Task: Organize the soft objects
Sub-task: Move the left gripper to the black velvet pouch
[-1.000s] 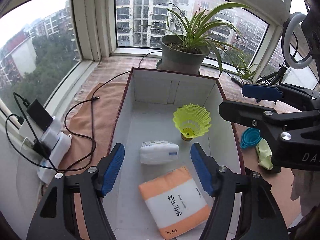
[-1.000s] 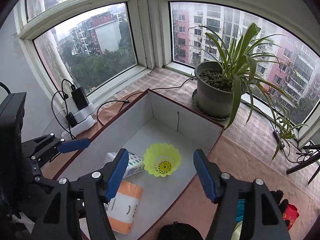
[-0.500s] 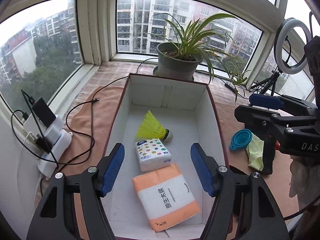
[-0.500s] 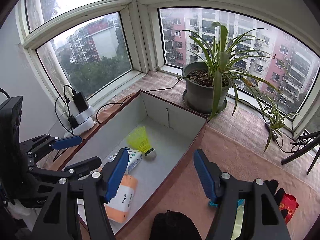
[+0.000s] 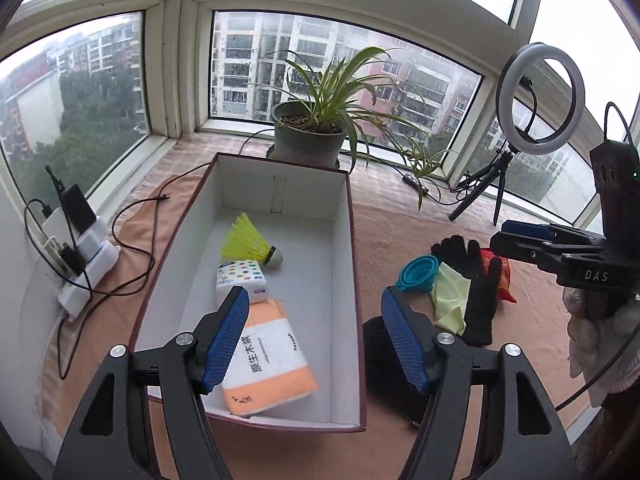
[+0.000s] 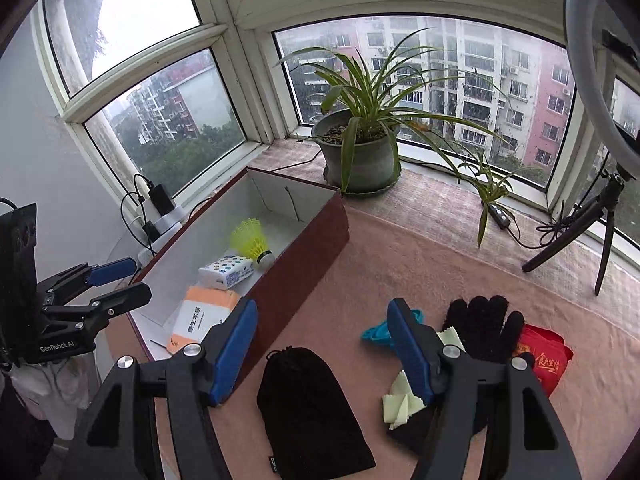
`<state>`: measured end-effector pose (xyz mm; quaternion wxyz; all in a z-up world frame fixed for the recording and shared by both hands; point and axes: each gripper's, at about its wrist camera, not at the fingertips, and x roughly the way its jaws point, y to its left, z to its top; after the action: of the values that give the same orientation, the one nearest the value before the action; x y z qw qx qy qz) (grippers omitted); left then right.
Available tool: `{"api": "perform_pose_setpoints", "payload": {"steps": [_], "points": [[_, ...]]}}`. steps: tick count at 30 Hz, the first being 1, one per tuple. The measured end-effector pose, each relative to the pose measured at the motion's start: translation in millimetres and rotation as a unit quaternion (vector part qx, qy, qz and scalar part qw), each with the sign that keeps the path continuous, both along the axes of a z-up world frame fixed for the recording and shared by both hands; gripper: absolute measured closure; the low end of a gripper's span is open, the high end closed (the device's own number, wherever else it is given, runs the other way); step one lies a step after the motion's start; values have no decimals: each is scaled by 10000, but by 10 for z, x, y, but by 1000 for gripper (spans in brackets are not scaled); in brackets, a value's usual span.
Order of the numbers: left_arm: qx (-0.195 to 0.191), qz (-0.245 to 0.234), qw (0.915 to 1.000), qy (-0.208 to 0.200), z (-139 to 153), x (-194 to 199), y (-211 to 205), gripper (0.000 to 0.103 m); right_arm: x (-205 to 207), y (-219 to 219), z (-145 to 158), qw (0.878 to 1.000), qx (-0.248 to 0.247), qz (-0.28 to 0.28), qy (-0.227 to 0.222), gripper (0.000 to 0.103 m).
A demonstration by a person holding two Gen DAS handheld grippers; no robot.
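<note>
Yellow shuttlecock, orange tissue pack, black glove.

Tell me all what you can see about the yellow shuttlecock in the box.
The shuttlecock has a neon yellow skirt, which looks like ribbed plastic, and a rounded whitish tip with a dark band. It lies on its side on the white floor of the box, in the far half, skirt toward the left wall and tip toward the middle in the left wrist view. It rests against the small white tissue pack with coloured dots. Neither gripper touches it.
</note>
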<state>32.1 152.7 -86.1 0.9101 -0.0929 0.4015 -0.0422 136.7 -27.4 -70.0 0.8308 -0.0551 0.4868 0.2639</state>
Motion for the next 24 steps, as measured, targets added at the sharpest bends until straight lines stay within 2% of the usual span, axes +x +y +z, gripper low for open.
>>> {"api": "perform_pose_setpoints", "payload": {"steps": [9,16,24], "points": [[-226,-200,9992,268,-230,-374,-618,34,-86,-511,-321,9976,-39,254,636,39],[-535,-199,9972,475,-464,-568,-943,34,-183,-442,-674,9916,-211,735,1040,39],[-818,90,9932,817,-814,-638,-1082,34,-212,-298,-977,9832,-296,1100,1425,39]]}}
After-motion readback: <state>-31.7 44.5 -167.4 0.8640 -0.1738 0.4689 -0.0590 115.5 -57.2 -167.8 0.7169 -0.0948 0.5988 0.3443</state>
